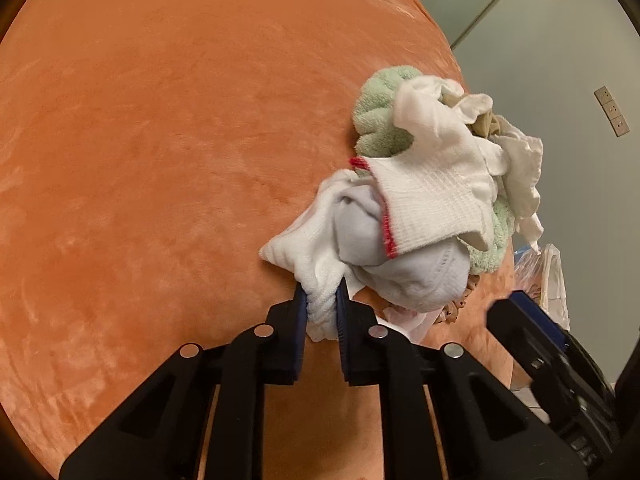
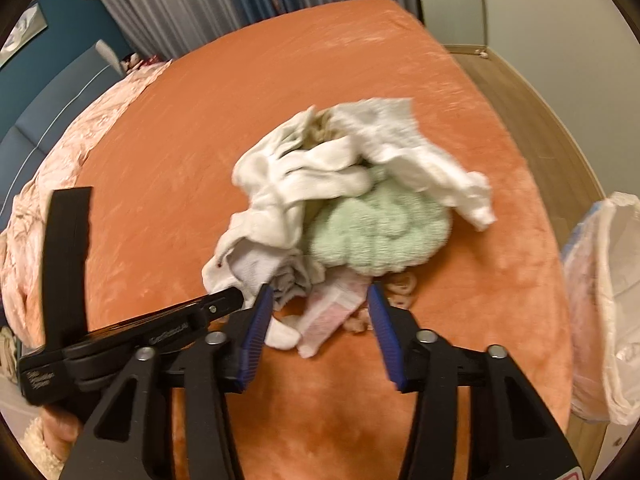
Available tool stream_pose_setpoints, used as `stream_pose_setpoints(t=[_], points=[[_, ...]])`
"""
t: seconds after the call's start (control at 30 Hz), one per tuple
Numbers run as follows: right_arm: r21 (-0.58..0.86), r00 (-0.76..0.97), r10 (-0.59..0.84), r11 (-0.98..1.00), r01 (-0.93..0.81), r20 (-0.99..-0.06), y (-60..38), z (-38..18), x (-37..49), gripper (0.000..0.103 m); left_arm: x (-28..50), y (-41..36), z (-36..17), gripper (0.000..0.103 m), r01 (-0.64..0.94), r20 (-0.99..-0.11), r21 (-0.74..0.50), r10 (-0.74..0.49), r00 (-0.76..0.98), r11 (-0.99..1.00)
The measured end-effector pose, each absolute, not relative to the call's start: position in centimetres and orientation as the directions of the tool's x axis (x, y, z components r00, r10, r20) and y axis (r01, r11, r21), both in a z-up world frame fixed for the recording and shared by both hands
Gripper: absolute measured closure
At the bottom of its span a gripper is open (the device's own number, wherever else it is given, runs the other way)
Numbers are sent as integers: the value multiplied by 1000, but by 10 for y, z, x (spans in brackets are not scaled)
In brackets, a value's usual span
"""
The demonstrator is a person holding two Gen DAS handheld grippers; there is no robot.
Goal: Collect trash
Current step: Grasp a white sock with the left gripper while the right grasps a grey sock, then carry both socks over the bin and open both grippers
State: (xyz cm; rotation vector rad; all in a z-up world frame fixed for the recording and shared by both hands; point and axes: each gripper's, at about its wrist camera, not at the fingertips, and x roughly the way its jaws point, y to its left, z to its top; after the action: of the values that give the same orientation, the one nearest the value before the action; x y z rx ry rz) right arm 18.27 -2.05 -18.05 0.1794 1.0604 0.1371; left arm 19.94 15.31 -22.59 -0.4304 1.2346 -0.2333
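A heap of crumpled cloth pieces (image 1: 432,184) lies on an orange blanket: a green fluffy one (image 2: 380,224), white ones, a pale blue one (image 1: 360,236). My left gripper (image 1: 322,300) is shut on a white ribbed piece (image 1: 320,276) at the heap's near edge; in the right wrist view the left gripper (image 2: 236,300) reaches in from the left. My right gripper (image 2: 320,296) stands open around a pink-and-white piece (image 2: 328,316) at the heap's front, pads not pressing it. In the left wrist view the right gripper (image 1: 516,304) shows at the right, blurred.
The orange blanket (image 1: 160,160) covers a bed. A white plastic bag (image 2: 600,300) hangs off the bed's right edge. A pink quilt (image 2: 80,160) lies along the left side. Wooden floor (image 2: 520,92) and a pale wall are beyond the right edge.
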Motion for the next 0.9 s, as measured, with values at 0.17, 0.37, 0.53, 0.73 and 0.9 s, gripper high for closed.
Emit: stream_pose_setpoints(t=[0.17,0.37,0.53,0.73,0.9], points=[[264,449,260,963,-55,-855,-2,-192,192,69,187,171,-224,90,-96,-862,-442,-392,322,892],[309,420,314,948,-82,-851,19,-206,202,74,181,175,-228,90,-112,-867,-442,-392,307,890],[295,409,308,951,-94,-859,24,-209,208,95,181,173,-223,90,-108,-869,-435,-385,312,894],[315,463,324,944,-98,-825,8,-178,188,97,170,169,-192,90,-76,-852,-429,-375,365,900],[344,533,331,936,-79,-779,-17,-140,167,98,156,157,-154,90,-36,-824,-437,-384,417,899]])
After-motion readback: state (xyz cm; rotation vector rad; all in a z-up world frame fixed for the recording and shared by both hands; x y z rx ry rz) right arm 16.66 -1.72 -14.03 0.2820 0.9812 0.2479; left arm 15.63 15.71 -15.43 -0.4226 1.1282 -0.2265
